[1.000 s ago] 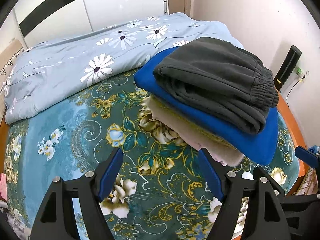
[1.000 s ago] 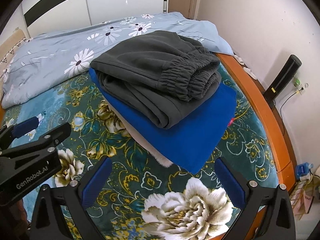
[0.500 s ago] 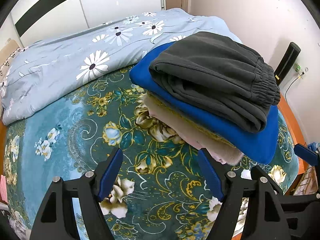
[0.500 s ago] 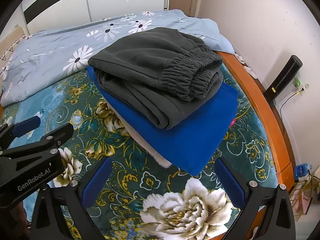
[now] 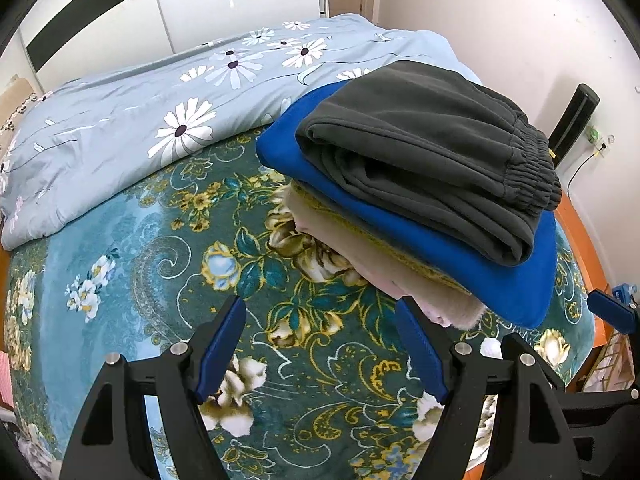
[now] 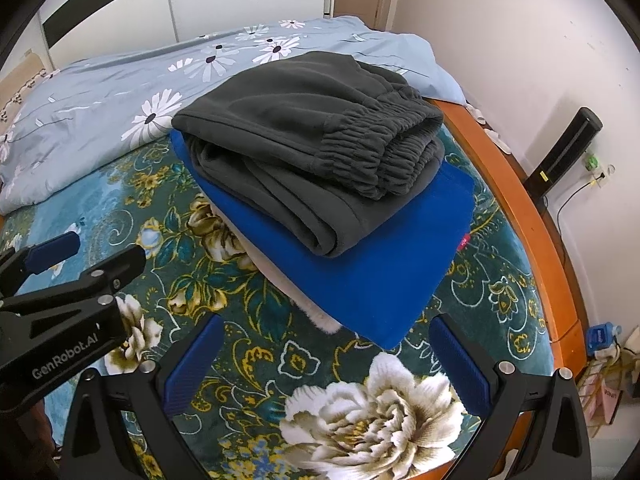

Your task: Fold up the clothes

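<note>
Stack: grey pants point(image 6: 304, 160) folded on top, blue garment point(image 6: 380, 280) under them, cream fleece point(image 5: 384, 276) at the bottom.
Place: on the floral blanket point(image 6: 248, 320), against the daisy quilt point(image 5: 140, 128).
Left gripper point(image 5: 320, 344): fingers spread, holding nothing, just before the cream edge.
Right gripper point(image 6: 328, 364): fingers spread, holding nothing, near the blue corner.
Beyond: wooden bed rim point(image 6: 532, 220), white wall point(image 6: 520, 40).
</note>
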A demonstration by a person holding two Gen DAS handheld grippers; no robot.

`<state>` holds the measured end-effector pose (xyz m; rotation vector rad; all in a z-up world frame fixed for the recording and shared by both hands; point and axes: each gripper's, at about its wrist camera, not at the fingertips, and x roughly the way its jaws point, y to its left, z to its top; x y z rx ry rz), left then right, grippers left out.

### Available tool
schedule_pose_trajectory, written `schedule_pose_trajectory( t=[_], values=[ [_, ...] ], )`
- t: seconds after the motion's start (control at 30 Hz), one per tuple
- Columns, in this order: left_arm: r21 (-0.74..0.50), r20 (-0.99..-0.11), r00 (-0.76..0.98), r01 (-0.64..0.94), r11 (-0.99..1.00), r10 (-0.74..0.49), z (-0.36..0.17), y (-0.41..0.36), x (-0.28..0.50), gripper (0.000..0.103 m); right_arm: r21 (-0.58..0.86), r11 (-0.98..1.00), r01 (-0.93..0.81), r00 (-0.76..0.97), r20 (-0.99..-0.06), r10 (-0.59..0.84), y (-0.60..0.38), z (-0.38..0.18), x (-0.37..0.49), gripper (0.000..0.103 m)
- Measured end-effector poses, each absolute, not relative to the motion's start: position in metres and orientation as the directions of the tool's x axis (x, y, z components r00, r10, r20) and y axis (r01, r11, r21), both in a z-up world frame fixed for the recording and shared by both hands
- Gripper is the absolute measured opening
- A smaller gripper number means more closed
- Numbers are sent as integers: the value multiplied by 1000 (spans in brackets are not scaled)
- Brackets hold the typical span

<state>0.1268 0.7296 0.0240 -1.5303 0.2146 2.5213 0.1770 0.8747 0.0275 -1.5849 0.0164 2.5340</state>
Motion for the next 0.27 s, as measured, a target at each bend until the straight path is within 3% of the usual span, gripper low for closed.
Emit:
schedule_pose_trajectory(
  t=[0.27],
  values=[
    [14,-888,-448,-249,-969,102,24,731,128,78,-75,-987,-146,-429,-894,131,875,29,179,103]
  ],
)
